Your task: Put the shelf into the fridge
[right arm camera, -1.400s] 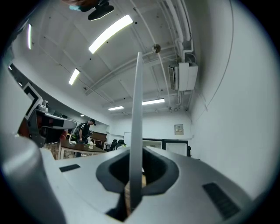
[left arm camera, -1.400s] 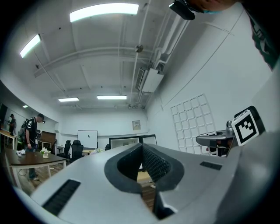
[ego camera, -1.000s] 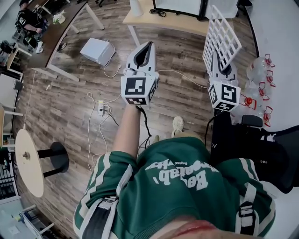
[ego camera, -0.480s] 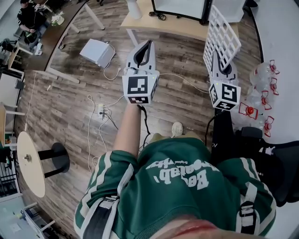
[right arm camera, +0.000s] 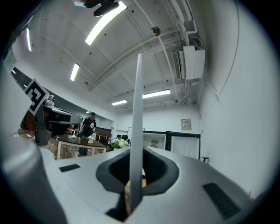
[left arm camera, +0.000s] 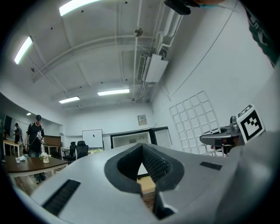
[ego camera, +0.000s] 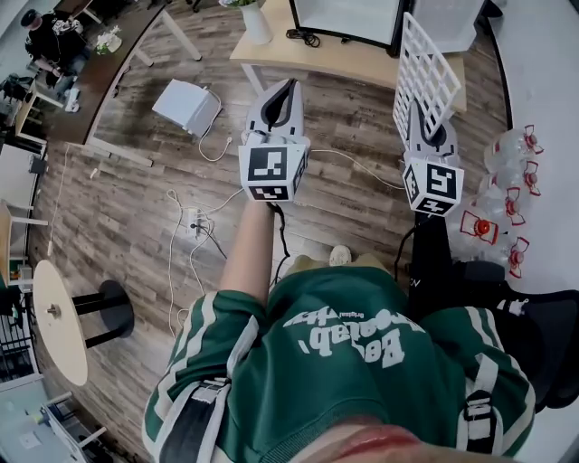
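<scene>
The shelf (ego camera: 428, 72) is a white wire grid, held upright at the upper right of the head view. My right gripper (ego camera: 421, 113) is shut on its lower edge. The right gripper view shows the shelf (right arm camera: 137, 122) edge-on as a thin white bar rising from between the jaws. My left gripper (ego camera: 288, 89) is held out beside it, shut and empty, with the tips meeting (left arm camera: 141, 146). The fridge (ego camera: 348, 16) stands ahead on a low wooden platform (ego camera: 317, 56). Its door stands open (left arm camera: 161, 136), and the fridge (right arm camera: 168, 144) is straight ahead of the right jaws.
Several clear bottles with red caps (ego camera: 507, 185) stand on a white surface at the right. A white box (ego camera: 185, 101), cables and a power strip (ego camera: 194, 215) lie on the wood floor to the left. A round table (ego camera: 52, 316) is at the lower left. A person (ego camera: 50, 32) is at a far desk.
Both grippers keep the same pose, the shelf still gripped. The floor, box and bottles have slid down the head view and more of the fridge shows at the top.
</scene>
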The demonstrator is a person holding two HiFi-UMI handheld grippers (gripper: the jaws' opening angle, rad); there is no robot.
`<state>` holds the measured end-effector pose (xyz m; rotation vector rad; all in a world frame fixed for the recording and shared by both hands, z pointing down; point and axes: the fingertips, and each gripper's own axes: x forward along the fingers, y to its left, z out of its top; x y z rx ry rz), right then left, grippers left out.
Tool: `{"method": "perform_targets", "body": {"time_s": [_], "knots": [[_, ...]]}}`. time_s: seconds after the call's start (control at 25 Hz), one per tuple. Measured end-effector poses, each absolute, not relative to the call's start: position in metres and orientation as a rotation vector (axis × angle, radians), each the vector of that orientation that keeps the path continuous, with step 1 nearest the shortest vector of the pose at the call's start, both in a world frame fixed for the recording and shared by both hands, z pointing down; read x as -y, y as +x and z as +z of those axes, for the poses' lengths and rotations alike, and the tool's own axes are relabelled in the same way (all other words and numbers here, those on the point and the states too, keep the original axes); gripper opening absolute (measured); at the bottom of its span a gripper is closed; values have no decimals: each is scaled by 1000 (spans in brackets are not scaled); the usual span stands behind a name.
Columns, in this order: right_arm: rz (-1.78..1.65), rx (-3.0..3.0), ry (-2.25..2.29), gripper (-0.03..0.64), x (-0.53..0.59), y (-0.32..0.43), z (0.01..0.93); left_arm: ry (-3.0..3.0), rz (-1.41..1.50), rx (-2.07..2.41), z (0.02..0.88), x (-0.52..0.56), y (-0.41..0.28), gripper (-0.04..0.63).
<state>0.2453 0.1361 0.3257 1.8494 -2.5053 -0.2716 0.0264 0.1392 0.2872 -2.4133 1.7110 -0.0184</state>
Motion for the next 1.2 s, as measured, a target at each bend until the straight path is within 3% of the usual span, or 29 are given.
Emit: {"method": "perform_targets", "body": {"time_s": [1.2], "knots": [[-360,2380,1917,31,9,227,345,-2468,10,-1620,302,9,16,0]]}}
